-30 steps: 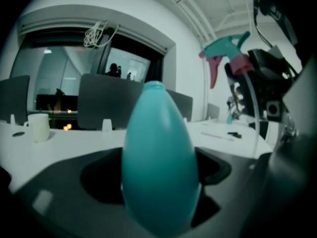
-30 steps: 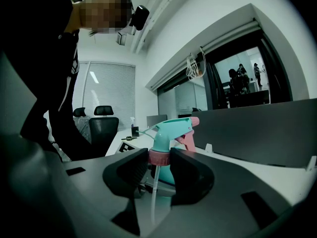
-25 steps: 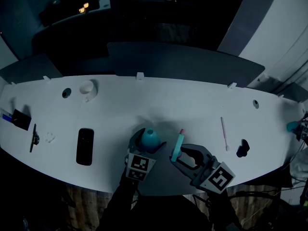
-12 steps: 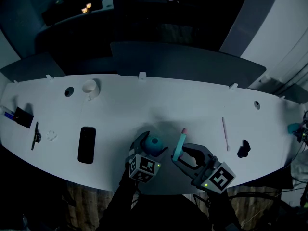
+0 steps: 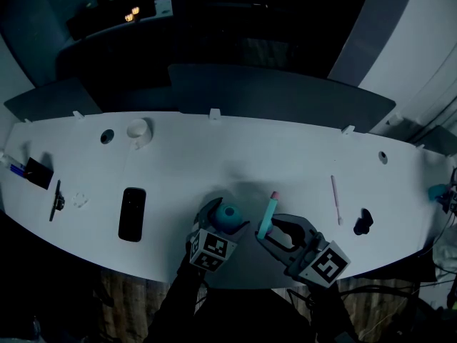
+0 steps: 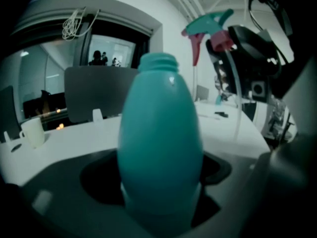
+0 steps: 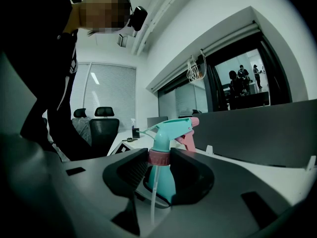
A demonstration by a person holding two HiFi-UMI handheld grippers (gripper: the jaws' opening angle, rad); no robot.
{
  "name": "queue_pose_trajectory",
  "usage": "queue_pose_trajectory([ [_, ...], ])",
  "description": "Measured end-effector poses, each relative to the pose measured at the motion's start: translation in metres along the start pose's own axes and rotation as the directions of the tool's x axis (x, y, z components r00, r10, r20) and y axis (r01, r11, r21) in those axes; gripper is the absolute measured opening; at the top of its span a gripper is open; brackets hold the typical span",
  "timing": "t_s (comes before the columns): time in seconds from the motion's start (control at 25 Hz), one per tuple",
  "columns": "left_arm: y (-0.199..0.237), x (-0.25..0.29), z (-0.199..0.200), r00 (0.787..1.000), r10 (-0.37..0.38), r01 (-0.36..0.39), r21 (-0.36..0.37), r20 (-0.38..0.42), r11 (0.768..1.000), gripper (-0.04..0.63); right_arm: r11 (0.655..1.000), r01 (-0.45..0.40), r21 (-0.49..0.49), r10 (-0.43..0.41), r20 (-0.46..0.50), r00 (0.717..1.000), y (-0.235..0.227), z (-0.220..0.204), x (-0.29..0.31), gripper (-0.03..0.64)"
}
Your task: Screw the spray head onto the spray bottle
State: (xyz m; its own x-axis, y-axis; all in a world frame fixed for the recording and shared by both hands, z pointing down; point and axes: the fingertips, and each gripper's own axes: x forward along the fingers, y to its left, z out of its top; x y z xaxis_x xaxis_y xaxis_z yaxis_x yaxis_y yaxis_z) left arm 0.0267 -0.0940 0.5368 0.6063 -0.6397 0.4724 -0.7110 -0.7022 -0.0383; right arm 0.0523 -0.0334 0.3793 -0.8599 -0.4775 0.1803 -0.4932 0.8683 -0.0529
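Observation:
A teal spray bottle (image 5: 228, 217) stands upright near the table's front edge, with my left gripper (image 5: 218, 224) shut around its body. In the left gripper view the bottle (image 6: 158, 148) fills the middle, its threaded neck open and bare on top. Just to its right, my right gripper (image 5: 268, 229) is shut on the teal spray head (image 5: 266, 215) with the pink trigger. The jaws clamp its pink collar (image 7: 159, 157), and the thin dip tube hangs down from it. The spray head (image 6: 208, 26) sits up and to the right of the bottle's neck, apart from it.
A black phone (image 5: 133, 214) lies to the left of the bottle, with a white cup (image 5: 138, 129) further back. A thin stick (image 5: 335, 199) and a small black object (image 5: 362, 221) lie on the right. The table (image 5: 235, 156) has a dark divider panel behind it.
The left gripper and the bottle have shifted slightly right and nearer the front edge, and the bottle now points more toward the camera. The right gripper and spray head have barely moved.

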Motion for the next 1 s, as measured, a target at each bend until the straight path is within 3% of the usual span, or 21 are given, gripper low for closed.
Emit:
queue_pose_trajectory([
  [0.16,-0.004,-0.001,0.002,1.000,-0.017,0.017,0.025,0.010,1.000,0.438,1.000,-0.002,-0.008,0.002,-0.003,1.000,0.002,0.000,-0.001,0.147],
  [0.32,-0.010,-0.002,0.005,0.999,-0.038,0.036,0.063,0.024,0.997,0.507,1.000,0.005,0.000,-0.005,-0.003,1.000,0.003,0.001,-0.001,0.147],
  [0.48,-0.005,-0.011,0.005,0.998,-0.019,0.017,0.041,0.056,0.999,0.531,1.000,0.010,0.011,-0.010,0.002,1.000,0.005,0.004,0.000,0.147],
  [0.68,-0.001,-0.037,0.006,0.996,0.008,-0.010,0.023,0.093,1.000,0.531,1.000,-0.004,0.022,0.002,0.079,0.997,0.003,0.022,0.002,0.147],
  [0.84,0.006,-0.053,0.001,0.994,0.066,-0.071,0.054,0.085,0.996,0.502,0.998,-0.023,0.054,0.013,0.187,0.982,0.003,0.058,0.008,0.147],
  [1.0,0.002,-0.061,-0.003,0.993,0.068,-0.070,0.016,0.096,0.997,0.502,0.998,-0.055,0.031,0.046,0.242,0.969,0.005,0.087,0.012,0.147],
])
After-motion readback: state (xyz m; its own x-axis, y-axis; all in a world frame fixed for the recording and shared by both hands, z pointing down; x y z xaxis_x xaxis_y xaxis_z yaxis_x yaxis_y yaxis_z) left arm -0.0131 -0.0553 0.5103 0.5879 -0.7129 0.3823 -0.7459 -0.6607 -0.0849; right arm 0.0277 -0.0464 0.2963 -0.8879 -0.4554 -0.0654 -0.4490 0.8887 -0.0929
